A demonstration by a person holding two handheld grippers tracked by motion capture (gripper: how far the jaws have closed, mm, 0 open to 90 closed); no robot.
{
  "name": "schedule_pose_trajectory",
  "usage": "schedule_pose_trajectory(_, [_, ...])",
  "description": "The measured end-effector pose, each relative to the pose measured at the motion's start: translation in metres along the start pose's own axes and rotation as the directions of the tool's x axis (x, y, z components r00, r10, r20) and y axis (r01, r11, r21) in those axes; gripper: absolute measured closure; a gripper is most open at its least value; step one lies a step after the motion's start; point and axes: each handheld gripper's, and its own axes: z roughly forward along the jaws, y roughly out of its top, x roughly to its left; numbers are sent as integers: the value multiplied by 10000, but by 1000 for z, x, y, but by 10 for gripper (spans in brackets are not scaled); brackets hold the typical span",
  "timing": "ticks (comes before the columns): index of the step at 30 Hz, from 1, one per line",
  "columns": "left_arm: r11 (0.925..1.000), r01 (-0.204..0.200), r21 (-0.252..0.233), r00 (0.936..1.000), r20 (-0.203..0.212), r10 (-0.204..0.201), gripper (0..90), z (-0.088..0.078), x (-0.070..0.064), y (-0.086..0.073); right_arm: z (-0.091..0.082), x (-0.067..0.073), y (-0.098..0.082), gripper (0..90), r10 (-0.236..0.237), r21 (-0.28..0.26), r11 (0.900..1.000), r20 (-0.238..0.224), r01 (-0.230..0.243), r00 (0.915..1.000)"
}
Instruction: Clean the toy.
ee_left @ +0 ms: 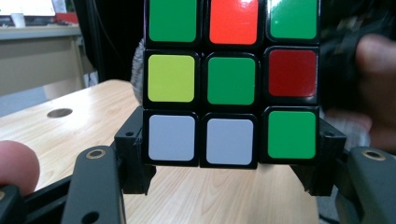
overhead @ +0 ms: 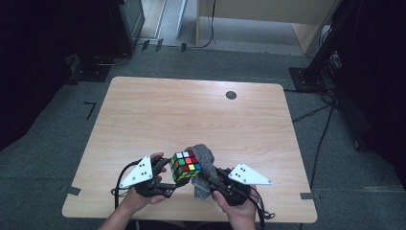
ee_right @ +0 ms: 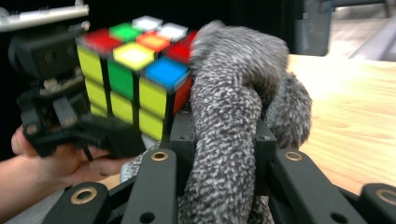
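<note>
A scrambled Rubik's cube (overhead: 186, 166) is held above the table's near edge, with my left gripper (overhead: 175, 184) shut on its lower part. In the left gripper view the cube (ee_left: 231, 79) shows a green, white, red and yellow face, and the black jaws clamp its bottom row from both sides. My right gripper (overhead: 205, 180) is shut on a grey knitted cloth (overhead: 204, 155), which presses against the cube's right side. The right gripper view shows the cloth (ee_right: 233, 116) bunched between the jaws and draped over the cube (ee_right: 130, 79).
The wooden table (overhead: 191, 110) has a round cable hole (overhead: 231, 95) at the far right. Black stands and cables (overhead: 316, 72) sit on the floor to the right, and a dark cabinet (overhead: 119, 24) stands at the far left.
</note>
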Motion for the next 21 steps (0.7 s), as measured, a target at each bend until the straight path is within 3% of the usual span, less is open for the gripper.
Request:
schedule_pose_trajectory(4, [9996,256,-136,9997,-57,-256,341,-5,6,1,8,-2,-10,717,-84,494,9987,-745,121,9972])
schedule_pose_trajectory(6, [9991,370,-198,9993,-88,-372,341,-7,9,1,9,-2,-11,717,-346,564,9976,-760,390,9965])
schedule_pose_trajectory(11, [9995,305,58,9995,-26,-305,341,-5,10,-2,-3,-5,-1,726,-199,-567,9983,-627,164,9978])
schedule_pose_trajectory(14, [9989,456,-129,9989,63,-455,341,-6,11,0,0,-2,-3,731,-943,-368,9950,-373,930,9948])
schedule_pose_trajectory(16, [9988,464,-183,9989,-29,-465,341,-7,11,1,4,-2,-9,731,-1078,-148,9941,-663,1070,9920])
schedule_pose_trajectory(18, [9987,477,-172,9988,-117,-479,341,-10,13,1,11,-1,-16,730,-1435,253,9887,-1180,1475,9826])
schedule_pose_trajectory(21, [9986,517,-118,9985,-160,-518,341,-11,16,0,14,1,-17,728,-1952,466,9784,-1153,2016,9740])
